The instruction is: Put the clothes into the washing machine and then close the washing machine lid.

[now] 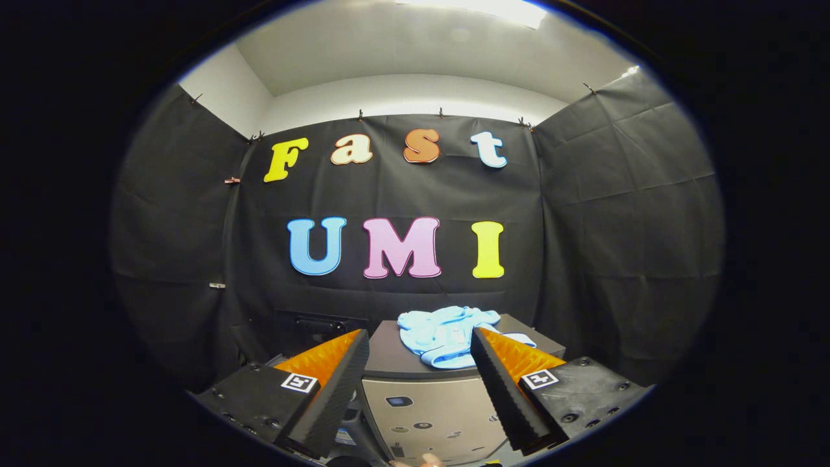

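A crumpled light-blue garment (443,336) lies on the dark flat top (388,359) of a small washing machine (428,410), toward its right rear. The machine's pale front panel with a few buttons faces me, below and between the fingers. My gripper (418,333) hovers in front of the machine and slightly above its top, open wide with nothing between the fingers. The right fingertip (481,340) overlaps the garment's right edge in the view; whether it touches the cloth I cannot tell. The left fingertip (358,344) sits over the top's left edge.
Black cloth walls close the booth behind and on both sides. A dark boxy object (312,324) stands against the back wall left of the machine. Part of a hand (425,461) shows below the machine's front.
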